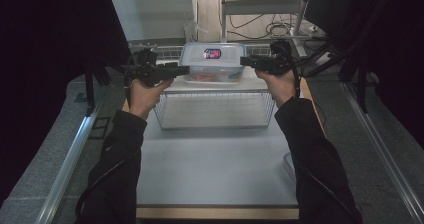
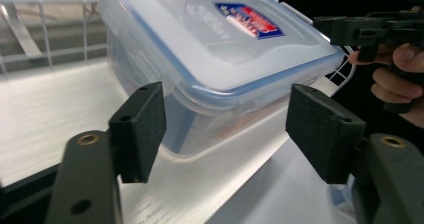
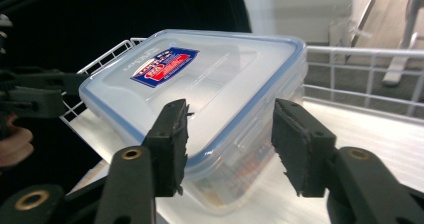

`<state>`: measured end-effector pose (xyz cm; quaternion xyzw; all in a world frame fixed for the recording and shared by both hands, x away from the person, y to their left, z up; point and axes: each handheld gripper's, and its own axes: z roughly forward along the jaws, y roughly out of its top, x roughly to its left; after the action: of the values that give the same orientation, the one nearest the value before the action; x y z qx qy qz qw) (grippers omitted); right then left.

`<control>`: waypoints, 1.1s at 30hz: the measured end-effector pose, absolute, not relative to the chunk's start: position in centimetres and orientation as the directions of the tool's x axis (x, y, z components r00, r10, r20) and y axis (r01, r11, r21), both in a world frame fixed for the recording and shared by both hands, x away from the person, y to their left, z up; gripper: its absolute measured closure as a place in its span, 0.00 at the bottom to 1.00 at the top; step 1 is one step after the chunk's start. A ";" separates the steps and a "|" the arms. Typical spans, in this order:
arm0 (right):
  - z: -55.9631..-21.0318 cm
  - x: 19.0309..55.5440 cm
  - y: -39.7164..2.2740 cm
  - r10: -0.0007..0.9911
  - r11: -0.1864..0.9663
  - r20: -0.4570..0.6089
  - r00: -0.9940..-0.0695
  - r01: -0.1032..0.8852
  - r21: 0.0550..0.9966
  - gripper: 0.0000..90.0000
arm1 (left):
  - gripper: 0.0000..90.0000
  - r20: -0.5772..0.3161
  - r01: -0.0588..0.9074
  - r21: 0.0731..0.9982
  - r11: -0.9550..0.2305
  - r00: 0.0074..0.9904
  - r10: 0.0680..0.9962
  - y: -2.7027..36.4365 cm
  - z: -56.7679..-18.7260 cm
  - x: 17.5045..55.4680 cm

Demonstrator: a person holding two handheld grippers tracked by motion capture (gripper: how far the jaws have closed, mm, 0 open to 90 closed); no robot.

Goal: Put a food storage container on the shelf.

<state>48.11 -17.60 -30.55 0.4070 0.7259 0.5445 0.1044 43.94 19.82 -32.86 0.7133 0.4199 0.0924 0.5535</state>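
Your lidded plastic food container (image 1: 212,64) lies flat on the wire rack's (image 1: 215,109) top shelf, long axis running left to right. Your left claw (image 1: 184,70) and right claw (image 1: 245,61) flank its ends, both spread, pinching nothing.

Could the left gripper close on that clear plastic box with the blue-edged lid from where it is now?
Probably yes. The left gripper stands open with the plastic box straight ahead between its jaws, nothing between them. The right gripper is at the opposite side, clear of its path.
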 end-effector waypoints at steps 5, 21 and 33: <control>-30.2 45.8 -18.4 0.691 0.110 0.241 -0.681 0.429 0.896 0.83 | 0.36 -0.277 0.458 0.886 -0.063 0.635 0.721 20.1 -32.8 42.7; -33.7 45.7 -16.1 0.659 0.222 0.196 -0.726 0.437 0.872 1.00 | 0.85 -0.215 0.445 0.889 -0.109 0.615 0.758 18.7 -34.4 42.5; -33.8 45.1 -16.5 0.661 0.217 0.187 -0.727 0.424 0.879 0.88 | 0.68 -0.182 0.417 0.899 -0.135 0.636 0.750 18.1 -34.8 41.2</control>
<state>45.08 -16.46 -33.77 0.3514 0.7716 0.5176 0.1146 41.19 18.07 -34.79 0.7365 0.3959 0.1585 0.5251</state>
